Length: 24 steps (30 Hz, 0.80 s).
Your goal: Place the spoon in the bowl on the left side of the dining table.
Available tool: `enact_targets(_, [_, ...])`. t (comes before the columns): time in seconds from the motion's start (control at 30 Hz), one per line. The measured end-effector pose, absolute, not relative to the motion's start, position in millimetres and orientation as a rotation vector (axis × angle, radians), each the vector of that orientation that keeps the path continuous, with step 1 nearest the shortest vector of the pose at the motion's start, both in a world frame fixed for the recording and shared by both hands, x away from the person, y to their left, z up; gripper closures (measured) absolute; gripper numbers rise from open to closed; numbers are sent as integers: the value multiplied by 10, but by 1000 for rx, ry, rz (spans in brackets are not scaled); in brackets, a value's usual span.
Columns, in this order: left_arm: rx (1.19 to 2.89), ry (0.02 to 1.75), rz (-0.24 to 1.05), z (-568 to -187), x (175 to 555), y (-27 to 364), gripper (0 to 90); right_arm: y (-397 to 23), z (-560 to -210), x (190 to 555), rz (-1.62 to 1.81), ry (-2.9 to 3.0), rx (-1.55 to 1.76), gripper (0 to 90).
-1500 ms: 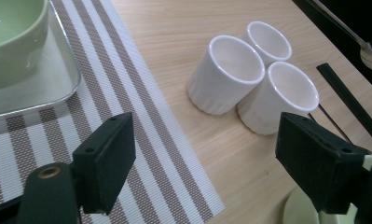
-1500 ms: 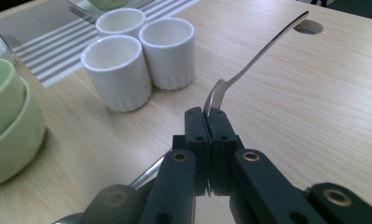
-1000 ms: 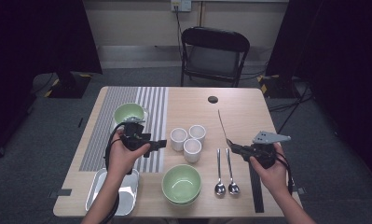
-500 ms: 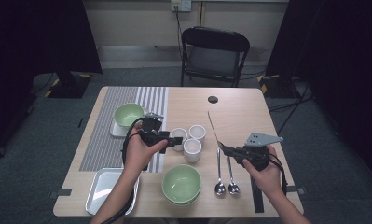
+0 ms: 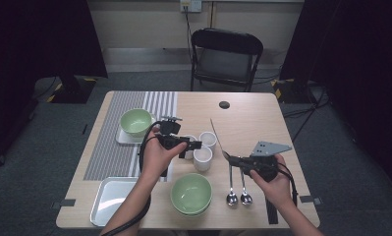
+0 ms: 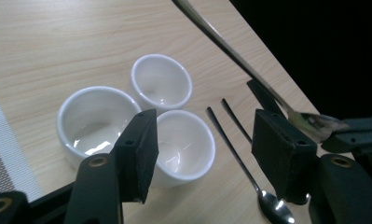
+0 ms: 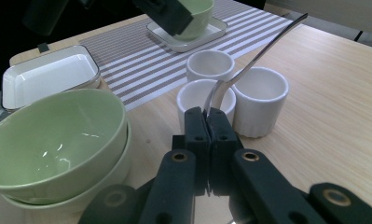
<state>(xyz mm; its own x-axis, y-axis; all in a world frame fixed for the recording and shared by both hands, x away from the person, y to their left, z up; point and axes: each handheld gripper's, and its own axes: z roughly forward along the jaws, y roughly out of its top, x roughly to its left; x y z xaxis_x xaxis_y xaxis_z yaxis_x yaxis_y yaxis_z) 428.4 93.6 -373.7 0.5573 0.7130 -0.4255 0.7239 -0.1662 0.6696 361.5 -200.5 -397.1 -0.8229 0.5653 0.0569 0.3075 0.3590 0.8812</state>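
Three small white cups stand clustered mid-table: the near cup [image 5: 202, 158] [image 6: 186, 144], the far cup [image 5: 208, 140] [image 6: 161, 81] and a third cup [image 6: 97, 123]. My left gripper [image 5: 196, 146] [image 6: 204, 140] hovers just above them, open. Its jaws have just been closing and straddle the near cup from above without touching it. My right gripper [image 5: 231, 158] [image 7: 206, 114] is shut on a metal spoon [image 5: 217, 132] [image 7: 263, 44] [image 6: 235, 51]. It grips the spoon at the bowl end, and the handle slants up and away over the cups.
Two more spoons [image 5: 231, 187] [image 5: 244, 189] lie near the front edge. Stacked green bowls [image 5: 191, 193] sit front centre, with a white tray [image 5: 112, 199] front left. A green bowl [image 5: 135, 121] rests on a square plate on the striped mat [image 5: 110, 152]. A chair [image 5: 226, 54] stands behind the table.
My left hand has moved right from beside the green bowl to the cups, and its jaws have narrowed. The right hand has shifted a little left with the spoon.
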Motion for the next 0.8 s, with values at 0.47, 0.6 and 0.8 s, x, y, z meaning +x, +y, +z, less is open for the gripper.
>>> enact_targets(0.47, [1850,1191,-82,-3702,4320,772,447,-1869,-3958,3594,1474,2368,725,894])
enact_targets(0.6, [1832,1208,-118,-3708,4316,730,468,-1826,-3946,3581,1482,2367,702,894])
enact_targets(0.8, [1808,1236,-140,-3722,4323,686,498,-1775,-3929,3564,1487,2361,668,894])
